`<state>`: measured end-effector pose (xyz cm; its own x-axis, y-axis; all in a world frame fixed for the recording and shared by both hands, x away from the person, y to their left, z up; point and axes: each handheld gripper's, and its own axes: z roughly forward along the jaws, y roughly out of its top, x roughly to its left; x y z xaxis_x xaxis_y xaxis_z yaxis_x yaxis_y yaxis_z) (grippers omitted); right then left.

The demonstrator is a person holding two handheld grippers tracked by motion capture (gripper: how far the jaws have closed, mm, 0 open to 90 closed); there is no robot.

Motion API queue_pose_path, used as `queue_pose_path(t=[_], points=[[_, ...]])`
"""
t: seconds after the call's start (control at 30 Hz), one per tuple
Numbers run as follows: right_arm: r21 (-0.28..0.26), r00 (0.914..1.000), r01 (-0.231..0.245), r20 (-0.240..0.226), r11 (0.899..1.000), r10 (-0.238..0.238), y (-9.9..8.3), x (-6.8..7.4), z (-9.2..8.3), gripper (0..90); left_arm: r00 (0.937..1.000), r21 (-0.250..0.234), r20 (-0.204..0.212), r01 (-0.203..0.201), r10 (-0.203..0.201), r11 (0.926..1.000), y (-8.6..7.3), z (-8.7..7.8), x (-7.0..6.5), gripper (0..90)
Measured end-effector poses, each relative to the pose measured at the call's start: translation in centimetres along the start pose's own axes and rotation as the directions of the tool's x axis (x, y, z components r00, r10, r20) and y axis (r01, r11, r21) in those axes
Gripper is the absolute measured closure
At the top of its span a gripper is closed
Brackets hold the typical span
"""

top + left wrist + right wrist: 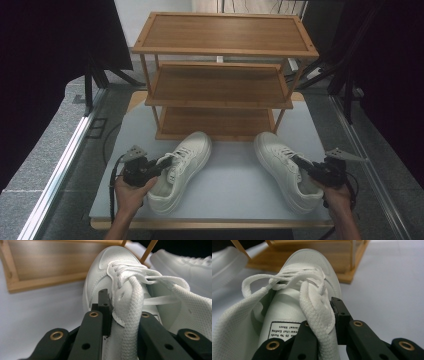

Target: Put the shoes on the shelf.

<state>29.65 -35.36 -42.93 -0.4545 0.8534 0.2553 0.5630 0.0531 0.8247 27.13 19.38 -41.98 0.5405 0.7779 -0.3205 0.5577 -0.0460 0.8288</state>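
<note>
Two white lace-up sneakers lie on the table in front of a wooden rack. The left sneaker points toward the rack's bottom shelf, toe near its front edge. My left gripper is shut on this shoe's side wall by the laces, one jaw outside and one inside the opening. The right sneaker lies angled, toe toward the rack's right leg. My right gripper is shut on its eyelet flap, with the tongue label beside the inner jaw.
The three-tier wooden rack stands at the back of the pale table, all shelves bare. Its bottom frame sits just past the left shoe's toe. Dark stands and curtains flank the table. A metal rail runs along the floor at left.
</note>
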Motion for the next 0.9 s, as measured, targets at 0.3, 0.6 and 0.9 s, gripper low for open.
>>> queue_pose_path(t=[0.3,0.6,0.9], points=[[-0.103,0.994,-0.096,-0.062,0.99,0.09,1.0,1.6,-0.8,82.5,0.9985,-0.111,0.038,0.042,-0.038,0.9929,1.3,-1.2,-0.6,81.5],[-0.186,0.9824,-0.16,-0.127,0.969,0.137,1.9,3.3,-1.7,82.5,0.9944,-0.173,0.083,0.079,-0.066,0.9818,2.6,-2.0,-1.0,81.5],[-0.241,0.9721,-0.188,-0.184,0.952,0.146,2.9,4.8,-2.8,82.5,0.9882,-0.241,0.12,0.122,-0.095,0.9629,3.6,-2.6,-1.4,81.6]])
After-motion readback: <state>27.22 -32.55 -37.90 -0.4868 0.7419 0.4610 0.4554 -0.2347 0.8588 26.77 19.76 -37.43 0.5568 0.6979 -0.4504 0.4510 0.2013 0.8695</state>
